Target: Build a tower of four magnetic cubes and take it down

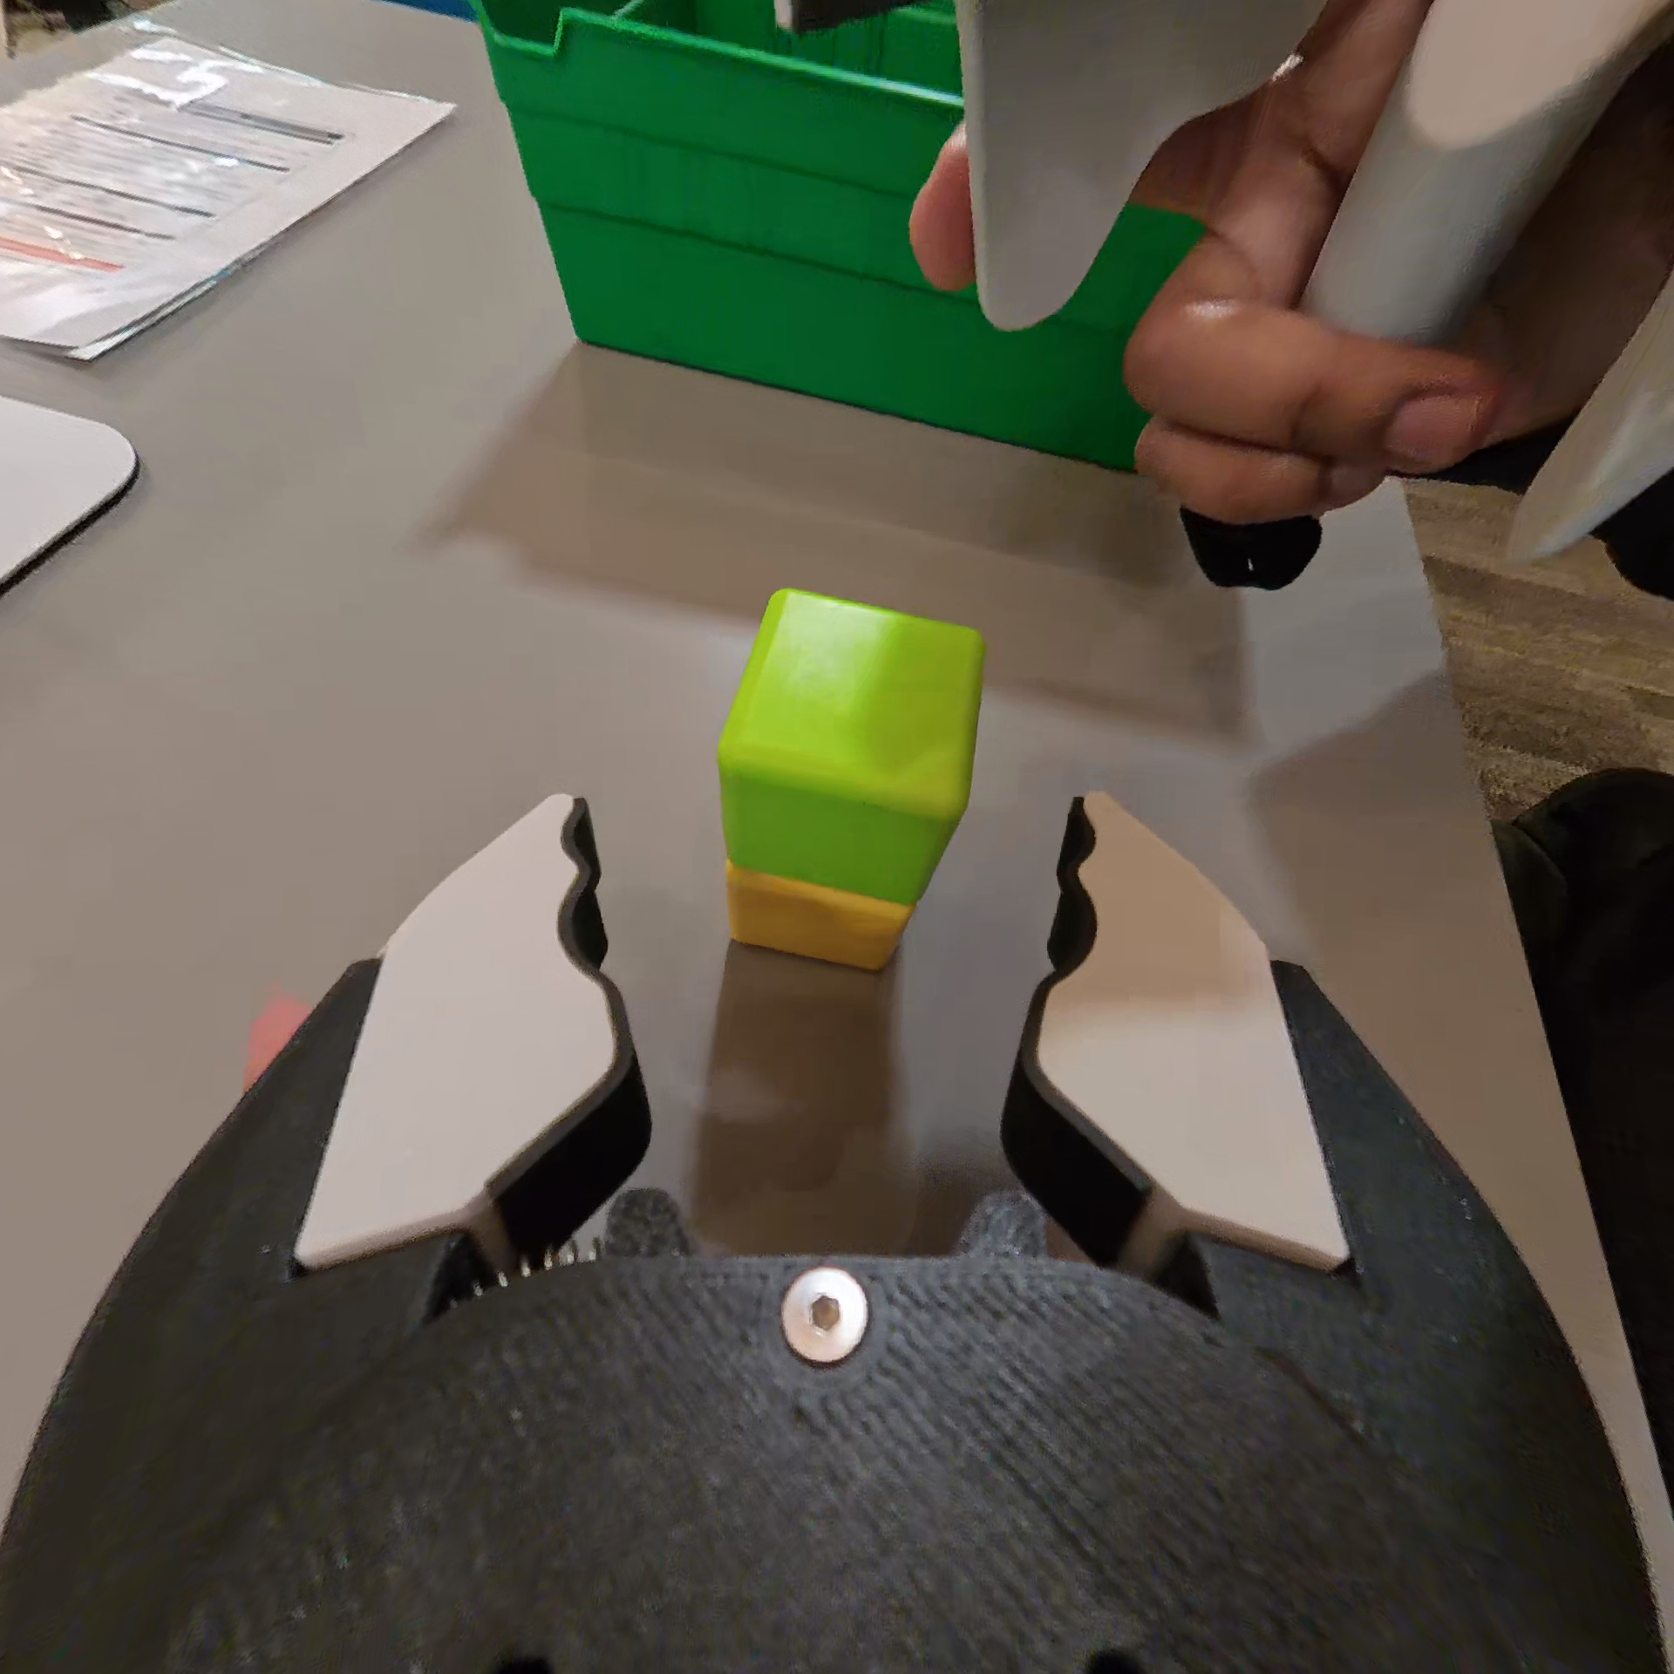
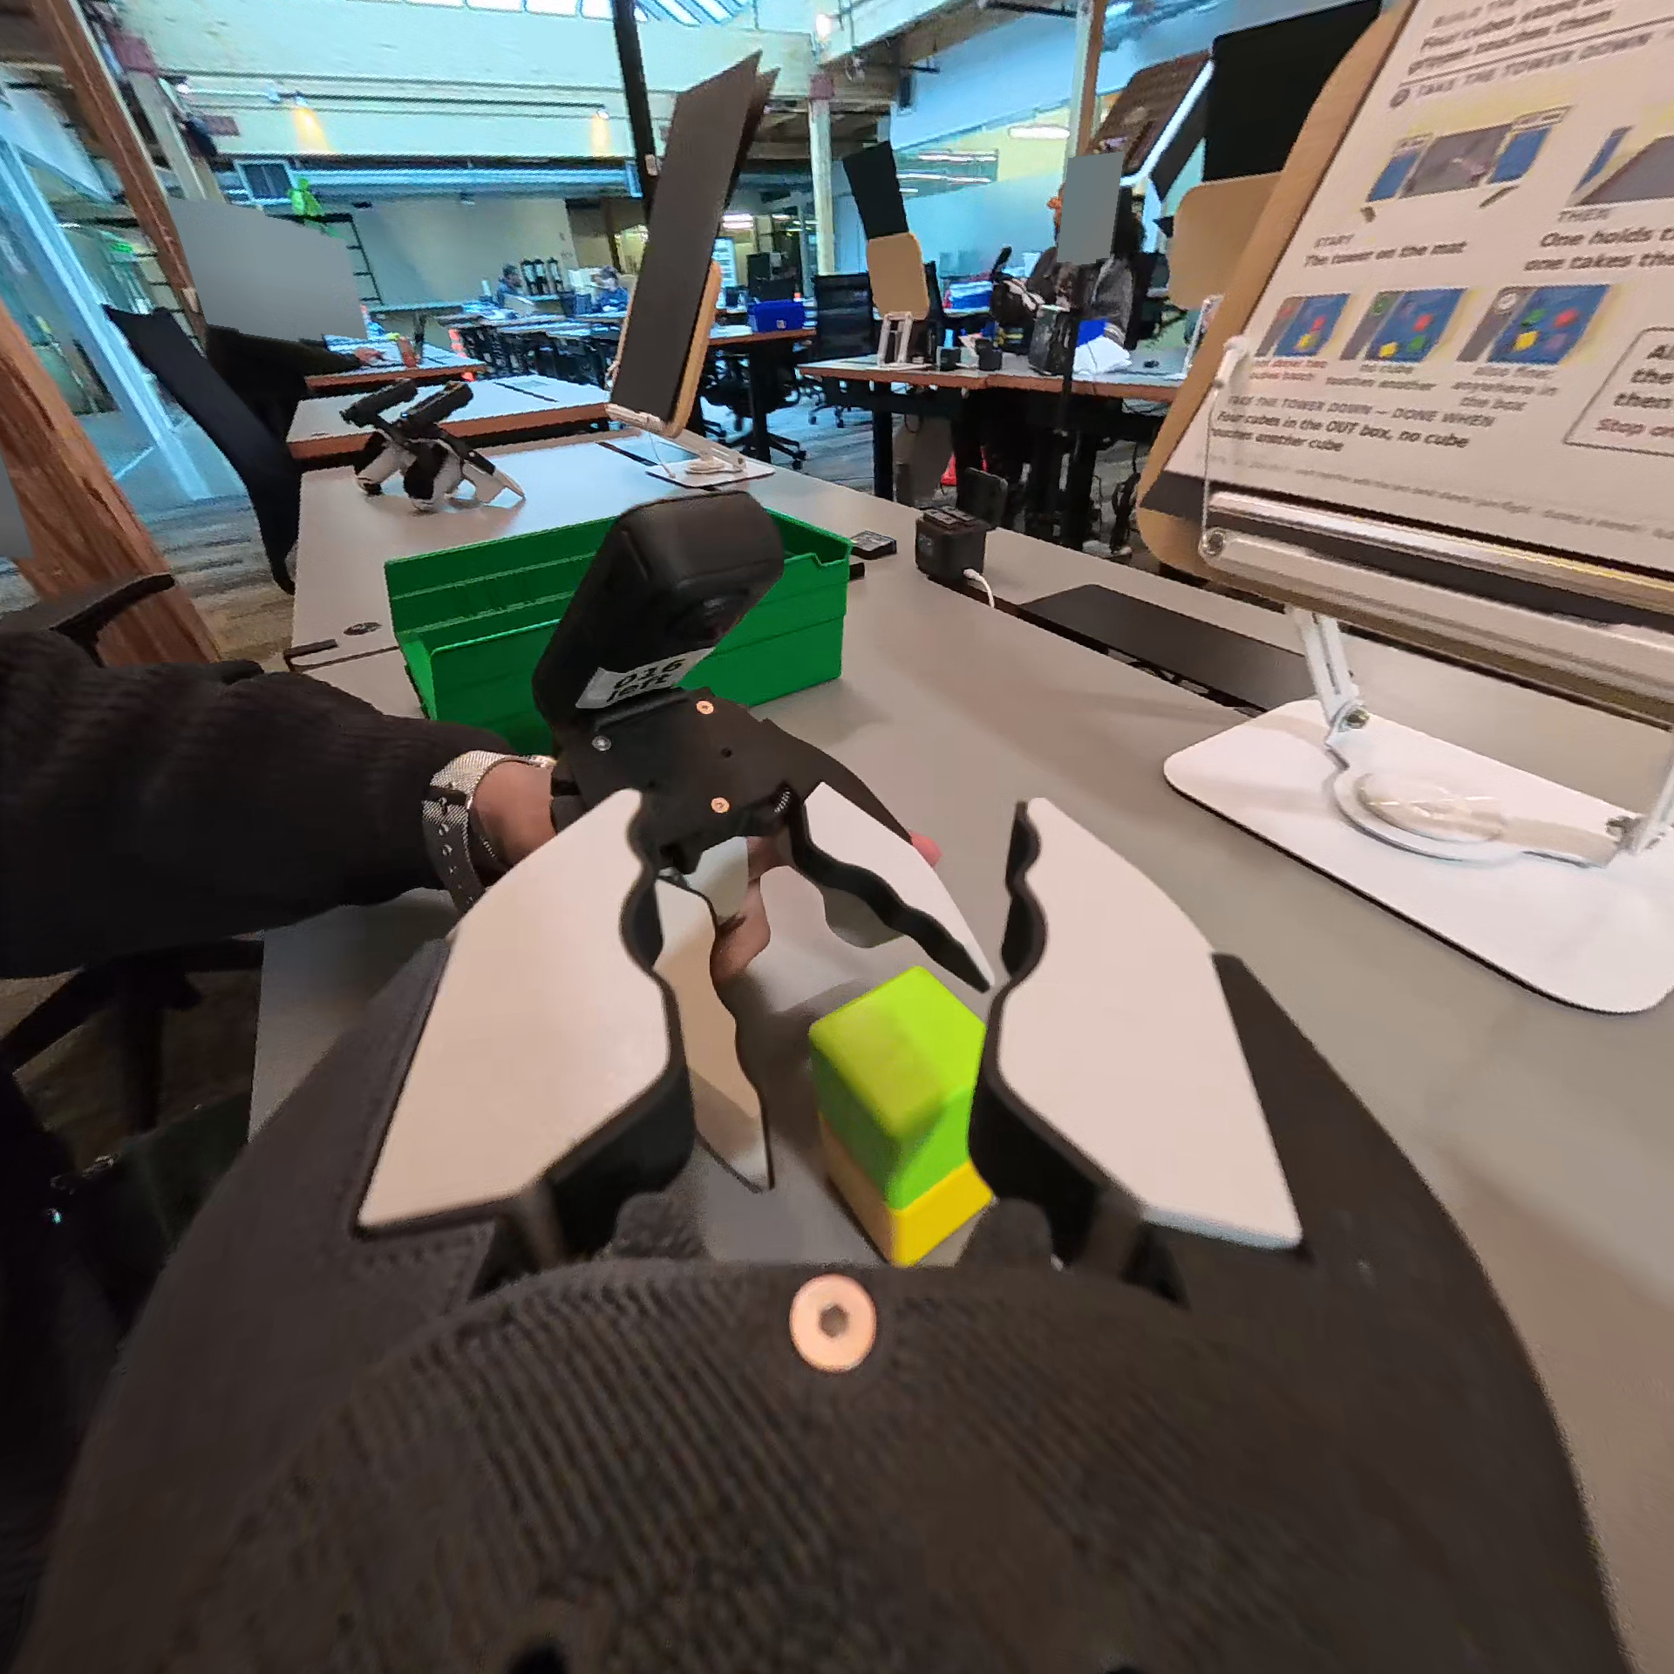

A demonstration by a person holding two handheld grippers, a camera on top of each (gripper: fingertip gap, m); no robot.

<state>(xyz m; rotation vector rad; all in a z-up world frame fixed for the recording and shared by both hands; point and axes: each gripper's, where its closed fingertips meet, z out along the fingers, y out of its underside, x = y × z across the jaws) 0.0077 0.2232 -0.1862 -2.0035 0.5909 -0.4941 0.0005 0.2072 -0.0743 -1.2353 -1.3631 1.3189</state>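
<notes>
Both claws gape wide, empty; only the right claw (image 2: 833,892) view shows the lime cube (image 2: 892,1078) between its fingers.

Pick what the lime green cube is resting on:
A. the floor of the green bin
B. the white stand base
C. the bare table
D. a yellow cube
D: the lime green cube sits stacked on a yellow cube on the grey table, apart from the green bin.
</notes>
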